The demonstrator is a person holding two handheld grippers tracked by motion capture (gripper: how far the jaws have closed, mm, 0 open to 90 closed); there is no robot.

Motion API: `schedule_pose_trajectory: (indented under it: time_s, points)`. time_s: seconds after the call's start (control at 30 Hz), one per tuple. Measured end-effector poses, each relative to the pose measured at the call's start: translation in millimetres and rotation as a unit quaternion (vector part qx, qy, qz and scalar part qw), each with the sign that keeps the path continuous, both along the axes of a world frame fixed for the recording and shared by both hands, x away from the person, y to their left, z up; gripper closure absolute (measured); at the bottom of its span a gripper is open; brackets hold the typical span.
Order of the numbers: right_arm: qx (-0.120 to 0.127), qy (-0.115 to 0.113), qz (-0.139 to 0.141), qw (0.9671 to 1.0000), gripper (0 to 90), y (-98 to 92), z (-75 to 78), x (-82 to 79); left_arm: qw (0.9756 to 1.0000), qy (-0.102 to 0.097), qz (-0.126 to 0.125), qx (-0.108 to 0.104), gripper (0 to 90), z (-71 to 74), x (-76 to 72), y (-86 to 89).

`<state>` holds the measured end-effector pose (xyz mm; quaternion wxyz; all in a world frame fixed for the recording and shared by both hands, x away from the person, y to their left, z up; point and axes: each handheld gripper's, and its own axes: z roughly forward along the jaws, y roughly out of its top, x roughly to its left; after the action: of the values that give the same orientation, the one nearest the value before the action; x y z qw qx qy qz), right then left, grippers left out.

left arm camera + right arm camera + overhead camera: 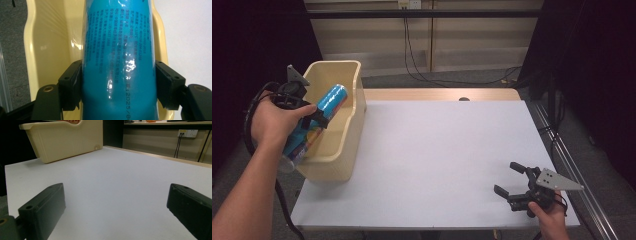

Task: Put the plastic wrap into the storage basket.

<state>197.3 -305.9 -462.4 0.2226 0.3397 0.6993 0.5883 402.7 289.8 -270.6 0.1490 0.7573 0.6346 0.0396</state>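
A tall blue can (319, 117) wrapped in clear film, with small black print on its side (120, 55), is held tilted over the cream plastic bin (343, 107) at the table's left edge. My left gripper (314, 116) is shut on the can, one black jaw on each side of it. The bin's inside wall (50, 50) lies behind the can. My right gripper (508, 180) rests low near the table's front right corner, open, with nothing between its jaws. It faces the bin (65, 141) across the white tabletop (112, 182).
The white tabletop (437, 150) spans the middle. A wooden strip (437, 94) runs along its far edge, with a small dark hole in it. Cables (412, 60) hang down the wall behind. A wall socket (187, 133) sits far off.
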Motion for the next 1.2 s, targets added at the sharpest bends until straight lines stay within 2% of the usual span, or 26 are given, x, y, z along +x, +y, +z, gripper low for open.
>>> schedule_pose_trajectory:
  time_s: [0.5, 0.63, 0.87, 1.0, 1.07, 1.1, 1.13, 1.17, 1.2]
  points:
    - [0.000, 0.000, 0.000, 1.0000, 1.5, 0.1, 0.0, -0.2, 0.9999, 0.010, 0.008, -0.008, 31.9, -5.4, 2.3, -1.3]
    - [0.001, 0.000, 0.001, 1.0000, 1.5, 0.2, 0.2, -0.4, 0.9999, 0.006, 0.012, -0.003, 31.8, -6.1, 2.3, -2.1]
    - [0.000, -0.001, 0.001, 1.0000, 1.5, 0.3, 0.4, -0.6, 0.9998, 0.019, 0.009, 0.001, 31.8, -9.4, 3.6, -3.7]
    - [0.001, -0.001, 0.001, 1.0000, 1.5, 0.2, 0.4, -0.6, 0.9998, 0.019, 0.008, 0.005, 31.5, -9.9, 4.2, -4.5]
    - [0.000, -0.001, 0.001, 1.0000, 1.6, 0.4, 0.4, -0.5, 0.9998, 0.012, 0.013, -0.004, 31.8, -6.5, 4.1, -3.7]
    - [0.000, -0.002, 0.001, 1.0000, 1.5, 0.4, 0.5, -0.5, 0.9998, -0.005, 0.017, -0.010, 36.5, 0.2, 3.0, -2.8]
    - [0.001, -0.002, 0.001, 1.0000, 1.5, 0.4, 0.5, -0.5, 0.9991, -0.024, 0.020, -0.028, 44.1, 8.1, 1.6, -2.3]
    - [0.001, -0.001, 0.001, 1.0000, 1.6, 0.4, 0.4, -0.5, 0.9990, -0.028, 0.013, -0.032, 42.9, 15.4, 0.6, -3.3]
    - [0.001, -0.001, 0.001, 1.0000, 1.5, 0.6, 0.5, -0.5, 0.9994, -0.022, 0.009, -0.023, 41.7, 20.4, -0.2, -5.6]
